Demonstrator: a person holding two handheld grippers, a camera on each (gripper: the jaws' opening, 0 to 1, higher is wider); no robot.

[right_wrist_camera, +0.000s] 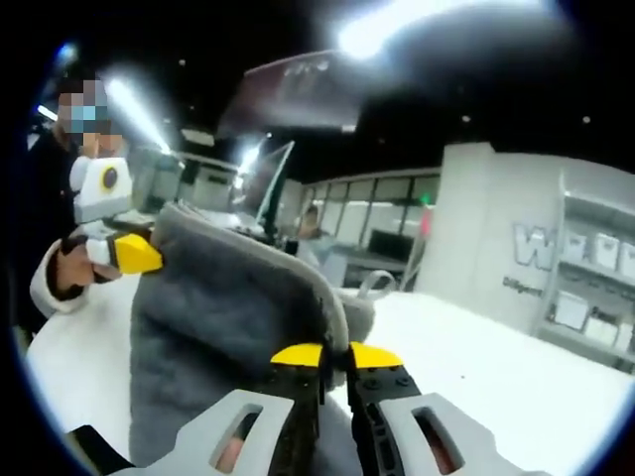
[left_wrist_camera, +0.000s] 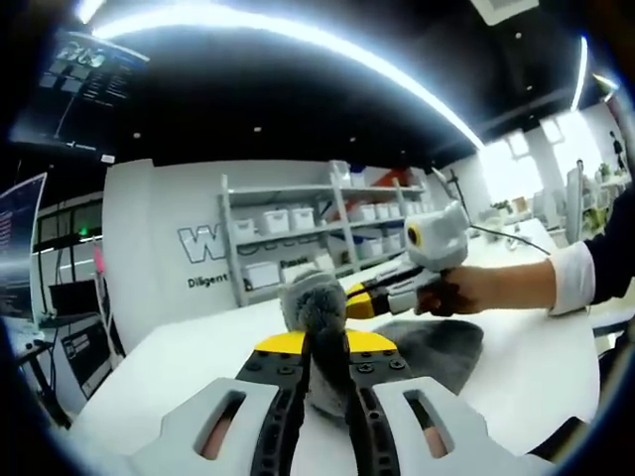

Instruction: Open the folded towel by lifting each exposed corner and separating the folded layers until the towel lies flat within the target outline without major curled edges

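Grey towel between both clamped tools.

**Left gripper view: towel pinched, lifted off the table**

We record the left gripper, its yellow-tipped jaws closed on a raised fold of the grey towel. The rest of the towel lies on the white table. The right gripper enters from the right, held by a hand with a white cuff, its tips at the towel. White shelving with bins stands behind.
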